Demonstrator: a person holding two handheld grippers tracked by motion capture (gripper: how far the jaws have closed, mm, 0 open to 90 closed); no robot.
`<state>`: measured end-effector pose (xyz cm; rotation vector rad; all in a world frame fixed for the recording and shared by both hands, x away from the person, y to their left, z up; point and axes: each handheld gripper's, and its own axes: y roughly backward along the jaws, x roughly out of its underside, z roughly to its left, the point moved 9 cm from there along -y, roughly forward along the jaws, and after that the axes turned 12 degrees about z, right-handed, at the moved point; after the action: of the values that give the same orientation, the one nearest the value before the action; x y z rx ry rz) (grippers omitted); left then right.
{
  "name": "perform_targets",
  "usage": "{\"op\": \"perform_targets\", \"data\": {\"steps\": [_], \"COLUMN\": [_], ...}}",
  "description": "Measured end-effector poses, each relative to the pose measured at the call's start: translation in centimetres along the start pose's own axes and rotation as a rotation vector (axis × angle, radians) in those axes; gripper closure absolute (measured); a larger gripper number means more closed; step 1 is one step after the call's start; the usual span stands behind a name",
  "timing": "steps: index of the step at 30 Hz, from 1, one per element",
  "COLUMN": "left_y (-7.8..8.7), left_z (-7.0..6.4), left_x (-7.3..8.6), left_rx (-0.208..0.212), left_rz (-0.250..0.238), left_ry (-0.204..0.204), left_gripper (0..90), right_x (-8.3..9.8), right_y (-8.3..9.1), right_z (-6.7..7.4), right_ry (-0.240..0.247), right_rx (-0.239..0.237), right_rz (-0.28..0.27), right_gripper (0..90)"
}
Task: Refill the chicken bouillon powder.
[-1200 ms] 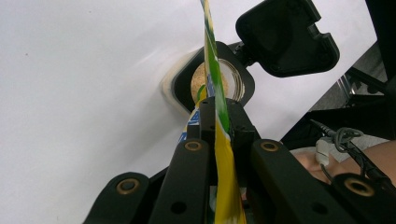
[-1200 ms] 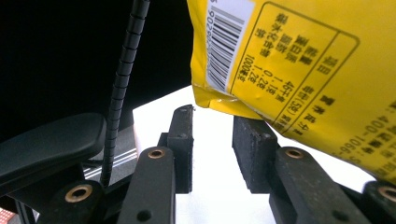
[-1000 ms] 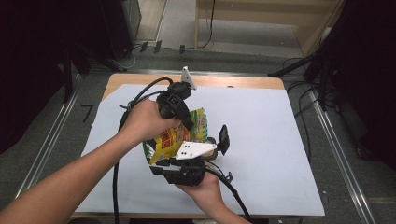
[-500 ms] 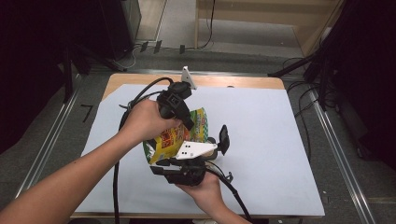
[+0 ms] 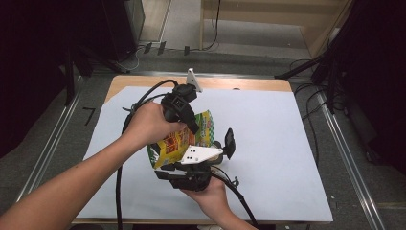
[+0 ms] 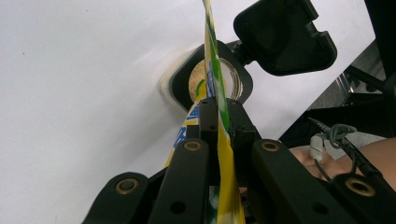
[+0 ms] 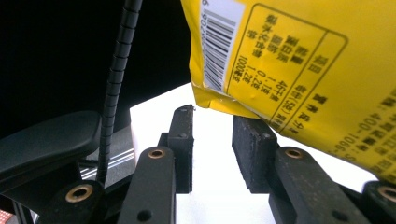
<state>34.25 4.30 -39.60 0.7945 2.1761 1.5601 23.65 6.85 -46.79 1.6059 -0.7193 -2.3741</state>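
Note:
A yellow and green snack bag [image 5: 179, 141] hangs over the middle of the white sheet. My left gripper [image 5: 193, 125] is shut on its edge. In the left gripper view the jaws [image 6: 218, 109] pinch the thin bag [image 6: 224, 172] directly above a black square container [image 6: 239, 74] with tan contents, its hinged lid [image 6: 285, 37] standing open. In the high view that lid [image 5: 230, 142] rises just right of the bag. My right gripper [image 5: 165, 171] is low at the front, beneath the bag. Its jaws [image 7: 212, 123] stand apart with nothing between them, and the bag's printed back [image 7: 289, 60] hangs above the right jaw.
White paper [image 5: 273, 143] covers a wooden table [image 5: 239, 84], bare to the right and far left. Black cables [image 5: 119, 191] trail from both grippers toward the front edge; one cable [image 7: 116, 79] crosses the right gripper view. Metal rails [image 5: 344, 158] flank the table.

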Motion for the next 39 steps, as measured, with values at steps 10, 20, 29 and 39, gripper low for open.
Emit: {"op": "perform_targets", "data": {"steps": [10,20,29,39], "left_y": [0.08,0.06,0.07,0.02], "left_z": [-0.03,-0.02,-0.07,0.00], "left_x": [-0.05,-0.09,-0.19,-0.19], "left_rx": [0.000,0.000,0.007,0.009], "left_rz": [-0.004,-0.005,-0.008,-0.007], "left_ry": [0.002,0.000,-0.001,-0.002], "left_gripper": [88.3,88.2,88.1,88.1], "right_x": [-0.16,-0.20,-0.31,-0.49], "right_y": [0.17,0.17,0.31,0.37], "right_z": [0.16,0.19,0.21,0.33], "right_ry": [0.003,0.001,0.002,0.003], "right_rx": [-0.006,-0.006,-0.005,-0.006], "right_rz": [-0.005,-0.004,-0.007,-0.010], "right_gripper": [70.8,70.7,70.8,70.5]}}
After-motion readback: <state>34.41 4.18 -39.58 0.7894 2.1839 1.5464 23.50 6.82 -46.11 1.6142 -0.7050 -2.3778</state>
